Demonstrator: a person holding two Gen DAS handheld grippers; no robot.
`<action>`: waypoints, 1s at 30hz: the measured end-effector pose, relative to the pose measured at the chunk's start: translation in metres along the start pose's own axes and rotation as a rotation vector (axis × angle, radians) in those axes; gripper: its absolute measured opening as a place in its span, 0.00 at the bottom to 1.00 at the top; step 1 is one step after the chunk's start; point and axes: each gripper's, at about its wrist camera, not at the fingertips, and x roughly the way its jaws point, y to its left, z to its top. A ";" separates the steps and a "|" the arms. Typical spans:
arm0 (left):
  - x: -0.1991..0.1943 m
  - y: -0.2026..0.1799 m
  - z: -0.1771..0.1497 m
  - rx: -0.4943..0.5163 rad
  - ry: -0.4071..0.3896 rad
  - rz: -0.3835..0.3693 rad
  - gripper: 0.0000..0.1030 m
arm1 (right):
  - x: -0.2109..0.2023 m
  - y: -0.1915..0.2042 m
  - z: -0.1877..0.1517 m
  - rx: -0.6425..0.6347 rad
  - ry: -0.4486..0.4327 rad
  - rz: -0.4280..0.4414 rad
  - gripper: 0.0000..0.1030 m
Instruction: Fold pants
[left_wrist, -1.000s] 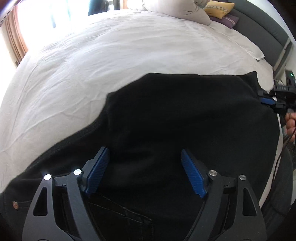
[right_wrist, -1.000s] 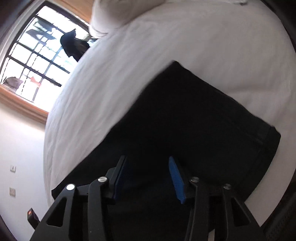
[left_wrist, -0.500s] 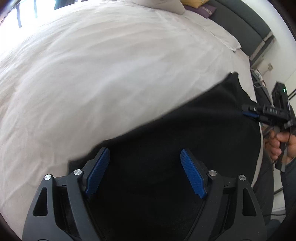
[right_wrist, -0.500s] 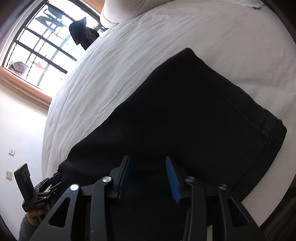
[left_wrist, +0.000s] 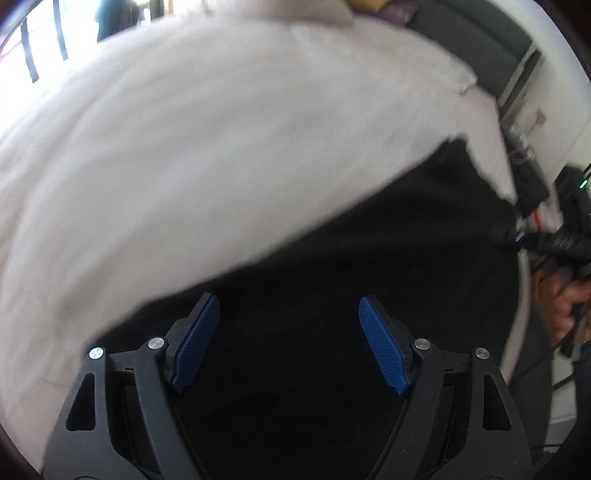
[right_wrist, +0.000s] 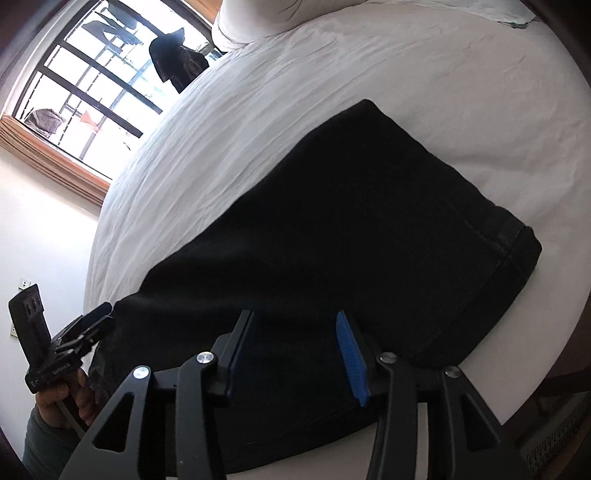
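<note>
Right wrist view: my right tool (right_wrist: 295, 350) is low over the near part of the black pants (right_wrist: 351, 229). Its jaws are opening, and the blue pads do not press on the cloth. The pants sit under them, not pinched. So I think this tool is letting go.

The pants lie flat on the white bed (right_wrist: 461, 85), close to its near edge. They look like a thick, neat block, with a tidy folded edge on the right side. I think most of the folding is done. What may be left is one more fold or a little smoothing. I cannot tell how many layers there are.

Off to the left, at the other end of the pants, I see my left tool (right_wrist: 86, 325) and the hand (right_wrist: 70, 398) that holds it.

In the left wrist view, my left tool (left_wrist: 290, 345) stands wide open over the pants (left_wrist: 369, 295). Nothing is held in it. This picture is blurry. My right tool (left_wrist: 535, 240) shows at the far right end.

Compared with a second ago, the right jaws were closer together and are wider now. The left tool has slid along the pants toward their end, so more white bed shows ahead of it. The pants themselves look the same shape as before.
</note>
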 end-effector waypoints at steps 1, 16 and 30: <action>0.001 -0.006 -0.010 0.053 -0.045 0.041 0.75 | -0.001 -0.010 0.000 0.015 -0.001 0.006 0.32; -0.028 -0.071 -0.102 0.057 -0.025 0.017 0.75 | 0.002 0.003 -0.024 -0.024 0.062 0.041 0.44; -0.045 -0.078 -0.146 0.005 -0.061 -0.024 0.75 | 0.019 0.047 -0.029 -0.084 0.142 0.205 0.55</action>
